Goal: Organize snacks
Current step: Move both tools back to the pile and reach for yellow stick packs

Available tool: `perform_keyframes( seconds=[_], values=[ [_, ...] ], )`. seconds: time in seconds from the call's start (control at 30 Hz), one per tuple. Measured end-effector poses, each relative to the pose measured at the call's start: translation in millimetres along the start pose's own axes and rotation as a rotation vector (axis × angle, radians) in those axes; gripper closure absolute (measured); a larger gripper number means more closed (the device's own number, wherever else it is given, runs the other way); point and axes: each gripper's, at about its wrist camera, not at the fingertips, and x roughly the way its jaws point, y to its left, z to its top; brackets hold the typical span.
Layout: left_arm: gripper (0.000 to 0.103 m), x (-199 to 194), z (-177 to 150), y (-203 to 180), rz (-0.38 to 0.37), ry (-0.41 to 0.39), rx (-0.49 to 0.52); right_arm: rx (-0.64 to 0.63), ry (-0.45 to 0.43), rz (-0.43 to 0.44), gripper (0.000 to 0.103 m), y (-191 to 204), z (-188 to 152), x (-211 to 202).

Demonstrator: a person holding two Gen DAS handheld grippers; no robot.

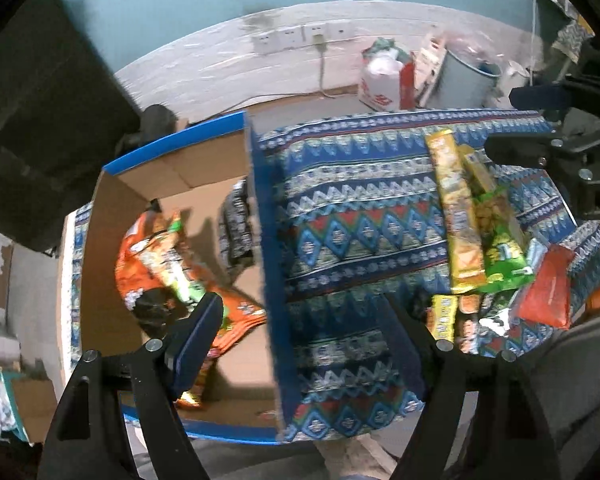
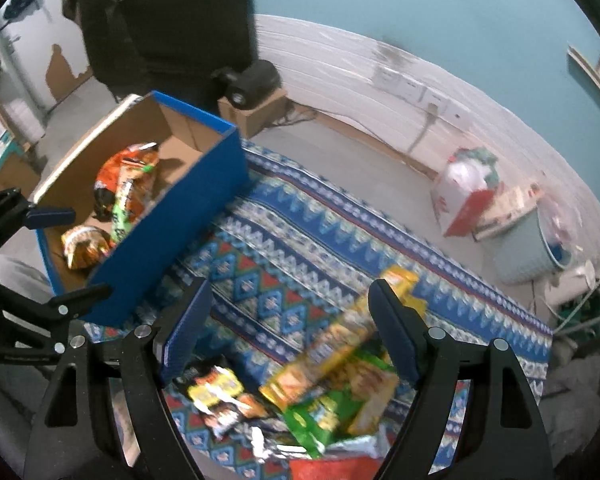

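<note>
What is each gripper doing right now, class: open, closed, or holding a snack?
Left gripper: open, holding nothing, above the blue box's wall.
Right gripper: open, holding nothing, above the snack pile.

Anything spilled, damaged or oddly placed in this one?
Nothing looks spilled or torn. The only untidy spot is the loose heap of snack packets still overlapping on the patterned cloth, outside the blue cardboard box, which already holds a few packets. Both claws are open and empty.
</note>
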Motion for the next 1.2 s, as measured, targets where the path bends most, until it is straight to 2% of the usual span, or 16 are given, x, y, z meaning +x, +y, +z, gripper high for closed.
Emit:
perform_keyframes(
  seconds=[0.3, 0.53, 0.9, 1.03, 1.2],
  values=[
    [0.022, 13, 12, -42, -0.032, 0.017, 0.063, 0.075, 0.033, -0.046, 0.023, -45, -34, -1],
    [0.022, 36, 15, -70, -0.070, 0.077, 0.082, 0.123, 0.084, -0.067, 0.023, -73, -66, 7],
    [0.022, 66, -2, -108, -0.109, 0.172, 0.119, 0.155, 0.216, -0.081, 0.023, -91, -135, 25],
    [0.022, 70, 3, -116, -0.120, 0.166, 0.112, 0.195, 0.250, -0.092, 0.023, -98, -149, 35],
    [0.021, 89, 15, -126, -0.091, 0.155, 0.132, 0.230, 0.272, -0.095, 0.023, -103, -156, 52]
  ],
)
